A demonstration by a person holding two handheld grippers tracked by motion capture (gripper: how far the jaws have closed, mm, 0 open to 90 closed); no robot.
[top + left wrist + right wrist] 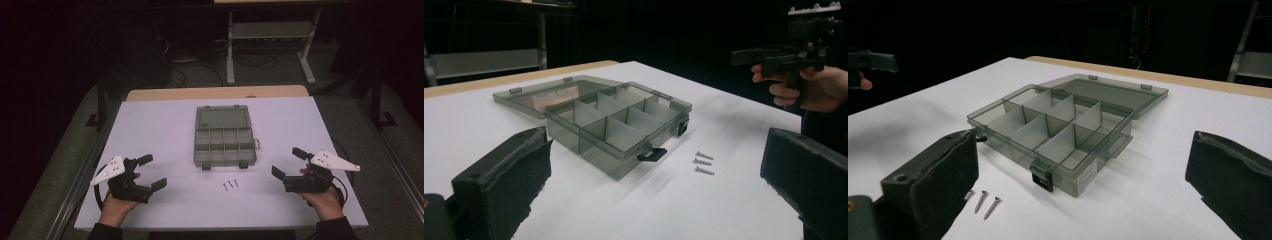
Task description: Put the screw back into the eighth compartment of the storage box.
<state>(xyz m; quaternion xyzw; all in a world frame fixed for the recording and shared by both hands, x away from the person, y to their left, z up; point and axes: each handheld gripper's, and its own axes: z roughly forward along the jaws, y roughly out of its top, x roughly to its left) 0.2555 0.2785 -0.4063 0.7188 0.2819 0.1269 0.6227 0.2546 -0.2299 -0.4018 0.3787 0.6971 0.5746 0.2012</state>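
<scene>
— Where's the smoky grey clear plastic compartment box (224, 145)?

— Mid white desk (150, 130), lid laid flat open behind it, compartments bare. Three small silver screws (230, 185) lie just in front of the box.

— The claws?

— Left claw (152, 172) left of the box, right claw (287, 163) right of it; both gape wide, holding nothing.

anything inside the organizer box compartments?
Nothing visible: the organizer box lies open, lid flat behind it, and its eight compartments look empty. The three screws lie on the table in front of it. The dividers hide some floor corners.
</scene>
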